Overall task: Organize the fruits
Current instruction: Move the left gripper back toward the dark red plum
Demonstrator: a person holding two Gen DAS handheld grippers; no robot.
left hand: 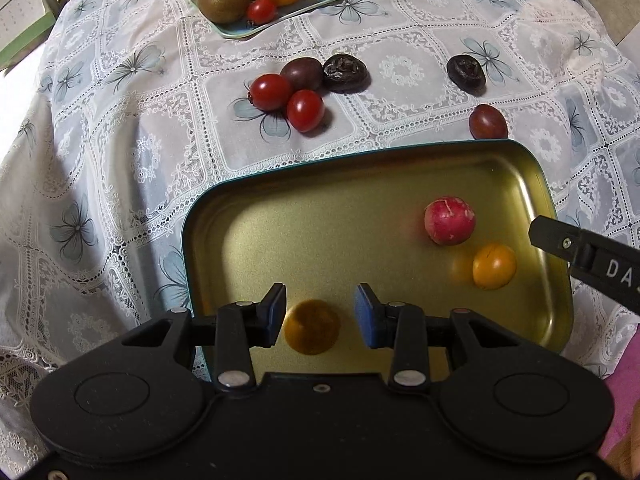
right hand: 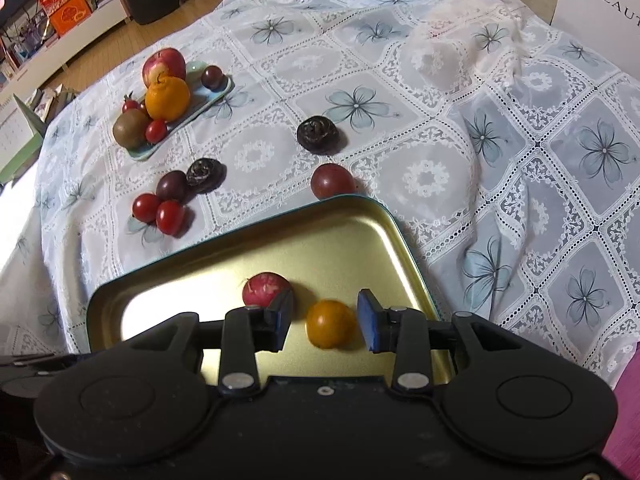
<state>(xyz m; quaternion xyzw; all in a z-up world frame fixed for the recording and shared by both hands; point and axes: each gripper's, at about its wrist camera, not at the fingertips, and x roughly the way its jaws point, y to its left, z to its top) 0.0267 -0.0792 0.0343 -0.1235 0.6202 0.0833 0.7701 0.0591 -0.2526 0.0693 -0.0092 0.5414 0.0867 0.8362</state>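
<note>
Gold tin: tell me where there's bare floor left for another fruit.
The gold tin is bare across its far-left half, bordered by the back rim and left wall. Crowded spots: the right side with the radish and orange tomato, and the near edge's blurred orange fruit.

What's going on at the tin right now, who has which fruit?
Both grippers are open over the gold tin tray. The left gripper straddles a blurred yellow-orange fruit, not clamped. The right gripper straddles another orange tomato, beside a pink-red radish-like fruit. Red cherry tomatoes, dark plums and two wrinkled dark fruits remain on the tablecloth; the pale dish holds larger fruit.
</note>
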